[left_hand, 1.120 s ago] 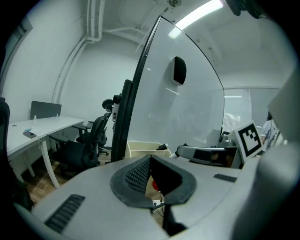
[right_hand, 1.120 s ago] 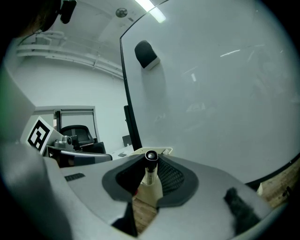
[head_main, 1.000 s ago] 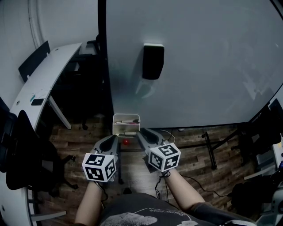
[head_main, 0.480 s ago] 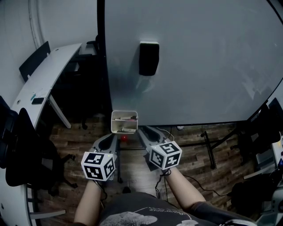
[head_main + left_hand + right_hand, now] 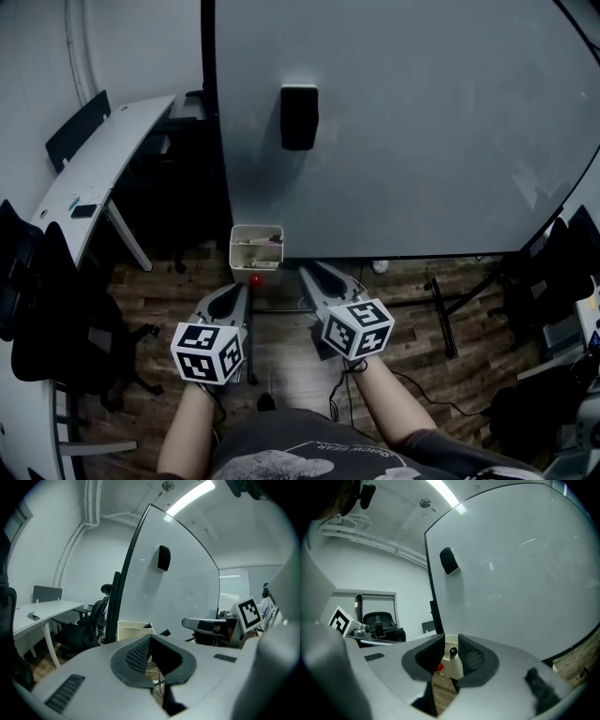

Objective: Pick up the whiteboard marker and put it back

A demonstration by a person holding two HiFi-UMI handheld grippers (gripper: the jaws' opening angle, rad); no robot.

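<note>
A small white box point(image 5: 235, 259) hangs at the lower left edge of the whiteboard point(image 5: 422, 141), with markers point(image 5: 259, 242) lying in it. A small red object point(image 5: 255, 279) shows just under the box. In the right gripper view a black marker cap point(image 5: 452, 652) sticks up from the box point(image 5: 458, 666), seen through the gap between the jaws. My right gripper point(image 5: 315, 274) is open just right of the box, nothing between its pads. My left gripper point(image 5: 233, 292) is below the box, jaw tips together and empty. A black eraser point(image 5: 298, 117) clings to the board.
A white desk point(image 5: 103, 159) and dark office chairs point(image 5: 56, 319) stand to the left. The board's black stand legs point(image 5: 441, 314) and cables point(image 5: 375, 380) lie on the wooden floor to the right. More dark gear sits at the far right point(image 5: 553, 281).
The board, eraser and box now sit further left and higher in the head view. Both grippers have eased forward and slightly up; the right one has drifted a little right.
</note>
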